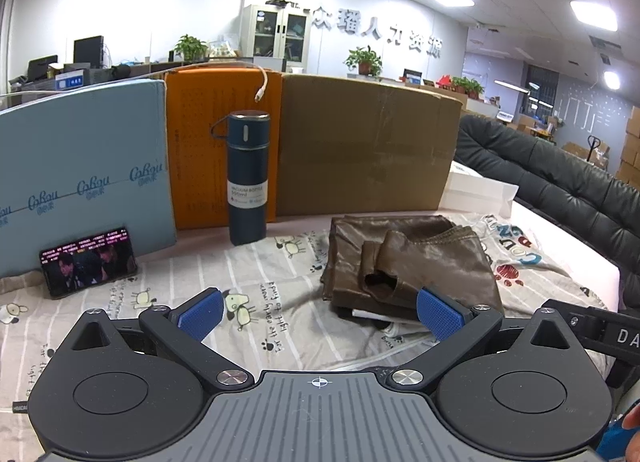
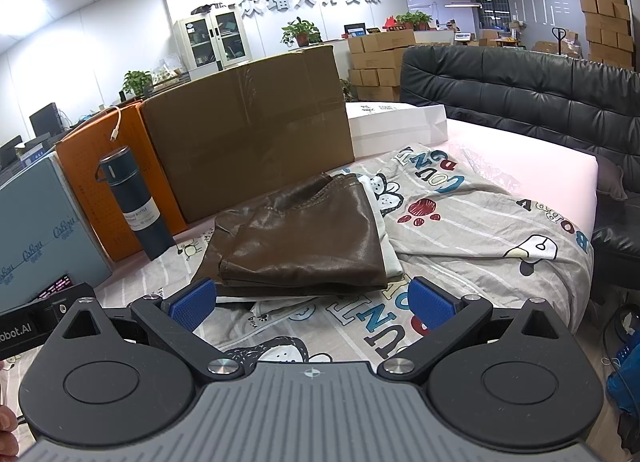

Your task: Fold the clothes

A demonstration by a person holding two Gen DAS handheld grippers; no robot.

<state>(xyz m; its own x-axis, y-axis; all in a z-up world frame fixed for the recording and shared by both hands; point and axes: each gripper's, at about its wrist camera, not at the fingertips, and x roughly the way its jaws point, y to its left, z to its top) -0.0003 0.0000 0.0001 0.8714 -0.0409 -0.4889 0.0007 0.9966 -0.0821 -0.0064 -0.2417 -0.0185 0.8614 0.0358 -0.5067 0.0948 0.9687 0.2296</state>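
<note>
Both tongs hover low over the bed, level and aimed forward. The left tongs (image 1: 320,314) gape wide and hold nothing. The right tongs (image 2: 312,304) are spread just as wide, empty too. Just beyond the blue pads lies the folded brown garment (image 2: 296,238) on the printed sheet (image 2: 460,229), over a white garment (image 2: 390,250). Farther back stand a dark bottle (image 1: 247,177), a phone (image 1: 88,262) and cardboard boxes (image 1: 360,141).
</note>
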